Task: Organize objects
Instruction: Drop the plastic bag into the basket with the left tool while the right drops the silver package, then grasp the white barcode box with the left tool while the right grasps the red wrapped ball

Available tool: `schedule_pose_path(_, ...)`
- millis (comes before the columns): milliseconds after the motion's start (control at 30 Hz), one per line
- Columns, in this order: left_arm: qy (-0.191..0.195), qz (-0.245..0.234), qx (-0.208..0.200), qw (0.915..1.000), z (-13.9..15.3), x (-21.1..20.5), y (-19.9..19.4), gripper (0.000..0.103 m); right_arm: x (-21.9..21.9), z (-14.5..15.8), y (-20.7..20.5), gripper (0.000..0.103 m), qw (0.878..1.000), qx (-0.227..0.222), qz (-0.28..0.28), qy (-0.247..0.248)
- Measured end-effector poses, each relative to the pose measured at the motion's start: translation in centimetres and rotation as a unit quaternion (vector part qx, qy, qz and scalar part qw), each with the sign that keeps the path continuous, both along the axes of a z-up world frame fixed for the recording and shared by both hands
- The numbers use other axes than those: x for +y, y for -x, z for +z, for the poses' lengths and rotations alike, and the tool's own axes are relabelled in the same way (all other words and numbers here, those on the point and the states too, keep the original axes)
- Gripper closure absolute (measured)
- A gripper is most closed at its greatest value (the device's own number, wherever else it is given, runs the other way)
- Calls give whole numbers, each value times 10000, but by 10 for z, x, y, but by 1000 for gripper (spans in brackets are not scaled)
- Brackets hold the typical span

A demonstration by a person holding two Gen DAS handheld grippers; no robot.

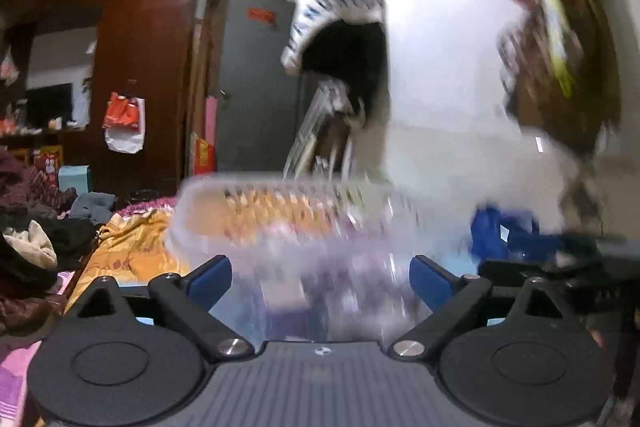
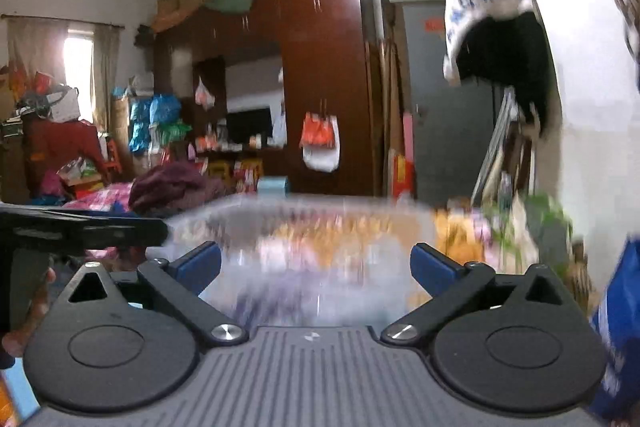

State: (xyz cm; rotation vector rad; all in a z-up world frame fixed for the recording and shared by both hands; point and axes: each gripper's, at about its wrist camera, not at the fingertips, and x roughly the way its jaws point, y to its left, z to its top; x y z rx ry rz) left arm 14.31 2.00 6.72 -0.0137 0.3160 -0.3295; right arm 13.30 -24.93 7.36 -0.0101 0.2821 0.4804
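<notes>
A clear plastic storage box [image 1: 296,227] fills the lower middle of the left wrist view, blurred, with orange and purple things showing through it. My left gripper [image 1: 320,277] is open, its blue pads on either side of the box's near part. The same box [image 2: 316,255] shows blurred in the right wrist view, between the spread pads of my open right gripper [image 2: 316,267]. Whether either gripper's pads touch the box I cannot tell. The other gripper's black body shows at the right edge of the left wrist view [image 1: 560,259] and at the left edge of the right wrist view [image 2: 80,231].
A bed with a yellow blanket [image 1: 132,247] and piled clothes [image 1: 36,227] lies at the left. A dark wooden wardrobe [image 2: 320,87] and a grey door [image 1: 256,83] stand behind. A white bag [image 1: 336,11] hangs on the wall. A blue bag [image 1: 500,235] lies at the right.
</notes>
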Motion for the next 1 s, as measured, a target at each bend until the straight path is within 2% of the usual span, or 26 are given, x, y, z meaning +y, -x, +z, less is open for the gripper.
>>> schedule_pose_path(100, -407, -193, 428, 9981, -27, -13, -14, 6, 2, -29, -4, 0, 9984, 496, 29, 284)
schedule_pose_path(133, -481, -194, 533, 9972, -34, -15, -20, 6, 4, -36, -8, 4, 9973, 653, 53, 330)
schedule_pose_path(167, -490, -162, 624, 9967, -38, -15, -28, 6, 8, -43, -14, 17, 9956, 814, 200, 429)
schedule_pose_path(233, -325, -168, 773, 9963, -43, -10, -37, 6, 19, -52, -20, 25, 9919, 1016, 473, 606)
schedule_pose_path(333, -166, -280, 976, 9947, -47, -2, -46, 6, 33, -60, -24, 25, 9897, 1109, 467, 780)
schedule_pose_path(500, -207, -214, 1176, 9926, -57, -6, -50, 6, 45, -62, -33, 28, 9859, 1258, 427, 1017)
schedule_pose_path(533, -228, -154, 1232, 9920, -59, -6, -54, 6, 43, -65, -34, 40, 9853, 1293, 405, 1037)
schedule_pose_path(567, -231, -94, 1311, 9911, -61, -7, -58, 6, 42, -66, -35, 58, 9849, 1335, 394, 1025)
schedule_pose_path(667, -284, -69, 1522, 9879, -65, -10, -63, 6, 31, -66, -27, 57, 9875, 1249, 303, 909)
schedule_pose_path(833, -928, 21, 1397, 9858, -61, -34, -63, 6, 11, -62, -17, 57, 9926, 1052, 197, 575)
schedule_pose_path(933, -1114, 52, 1452, 9831, -62, -44, -62, 21, 5, -61, -16, 57, 9943, 965, 156, 419)
schedule_pose_path(1000, -1230, 158, 1323, 9834, -61, -45, -53, 22, 6, -59, -15, 57, 9949, 910, 132, 405)
